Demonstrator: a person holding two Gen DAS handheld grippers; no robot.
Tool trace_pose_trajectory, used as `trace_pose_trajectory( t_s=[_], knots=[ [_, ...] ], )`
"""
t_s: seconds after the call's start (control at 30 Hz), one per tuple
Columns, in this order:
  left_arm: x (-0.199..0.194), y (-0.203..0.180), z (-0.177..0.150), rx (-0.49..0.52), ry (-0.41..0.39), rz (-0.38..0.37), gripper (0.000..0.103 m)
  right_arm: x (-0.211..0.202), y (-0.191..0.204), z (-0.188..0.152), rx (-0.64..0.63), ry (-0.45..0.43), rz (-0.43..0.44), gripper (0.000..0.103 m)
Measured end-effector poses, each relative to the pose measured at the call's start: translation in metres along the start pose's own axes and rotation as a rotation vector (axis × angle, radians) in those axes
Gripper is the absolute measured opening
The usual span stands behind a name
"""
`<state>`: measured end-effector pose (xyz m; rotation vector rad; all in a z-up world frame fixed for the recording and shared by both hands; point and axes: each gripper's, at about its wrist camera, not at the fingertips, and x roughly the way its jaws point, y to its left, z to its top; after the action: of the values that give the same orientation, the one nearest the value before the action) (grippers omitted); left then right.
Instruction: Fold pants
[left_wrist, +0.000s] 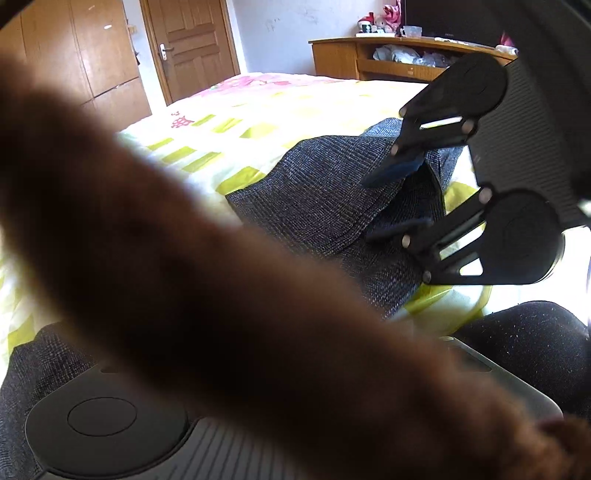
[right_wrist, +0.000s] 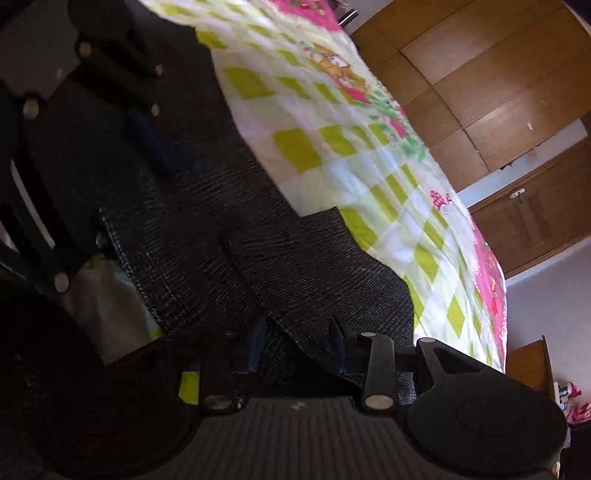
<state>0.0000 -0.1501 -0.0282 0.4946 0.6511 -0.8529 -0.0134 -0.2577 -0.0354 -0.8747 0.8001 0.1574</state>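
Fold job on a bed: gray pants (left_wrist: 314, 192) lying on a yellow-green checked quilt (left_wrist: 229, 122), bunched into a raised fold at center-right of the left wrist view. Right gripper (left_wrist: 369, 207) coming in from the right edge there, jaws spread wide, one blue-tipped finger over the fold and the other under it, cloth sitting between them without being pinched. Same story in the right wrist view: pants (right_wrist: 295, 258) running from upper left down to bottom center, right gripper (right_wrist: 297, 325) at the bottom with the fabric edge in the gap. Left gripper (right_wrist: 144, 147) dark in the upper left of that view, right on the pants, only one finger visible, so can't tell about its jaws. Big brown blur (left_wrist: 221, 277) covering most of the left wrist view, hiding those fingers too.
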Motion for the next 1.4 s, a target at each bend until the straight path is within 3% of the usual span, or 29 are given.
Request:
trace_pose_trajectory(
  t_s=[0.1,0.23,0.27,0.33,0.57,0.73,0.87,0.93,1.0,1.07,1.1,1.27,1.33,1.4],
  knots=[
    [0.001,0.000,-0.001,-0.001,-0.002,-0.003,0.056,0.006,0.000,-0.004,-0.046,0.000,0.003,0.050],
    [0.003,0.003,0.000,-0.019,-0.002,-0.010,0.056,0.015,-0.012,-0.007,0.015,0.016,0.032,0.050],
    [0.003,0.003,0.000,-0.022,-0.002,-0.010,0.056,0.020,-0.017,-0.006,0.058,0.022,0.044,0.044],
    [0.002,0.005,0.000,-0.026,-0.005,-0.005,0.056,0.024,-0.028,-0.005,0.169,0.031,0.077,0.017],
    [-0.006,0.018,0.007,-0.049,-0.032,0.024,0.057,0.016,-0.089,-0.007,0.558,-0.045,0.112,0.017],
    [-0.020,0.031,0.026,-0.027,-0.090,0.088,0.057,0.002,-0.157,0.003,0.871,-0.177,0.166,0.017],
    [-0.041,0.048,0.051,-0.041,-0.172,0.165,0.057,-0.028,-0.220,0.015,1.078,-0.411,0.167,0.017],
    [-0.054,0.051,0.060,-0.031,-0.232,0.203,0.057,-0.054,-0.241,0.008,1.178,-0.563,0.143,0.017],
    [-0.057,0.047,0.062,-0.025,-0.251,0.213,0.056,-0.071,-0.246,-0.013,1.262,-0.623,0.107,0.017],
    [-0.048,0.039,0.057,-0.039,-0.234,0.166,0.056,-0.072,-0.237,-0.042,1.347,-0.589,0.068,0.017],
    [-0.039,0.032,0.053,-0.033,-0.211,0.144,0.056,-0.065,-0.229,-0.058,1.392,-0.530,0.052,0.017],
    [0.011,-0.007,0.023,0.042,-0.034,0.032,0.057,-0.001,-0.177,-0.146,1.623,-0.139,0.030,0.018],
    [0.018,-0.019,0.014,0.092,-0.007,0.039,0.053,0.011,-0.164,-0.177,1.729,-0.069,0.035,0.019],
    [0.017,-0.023,0.012,0.115,-0.013,0.052,0.053,0.011,-0.161,-0.195,1.805,-0.092,0.052,0.019]
  ],
)
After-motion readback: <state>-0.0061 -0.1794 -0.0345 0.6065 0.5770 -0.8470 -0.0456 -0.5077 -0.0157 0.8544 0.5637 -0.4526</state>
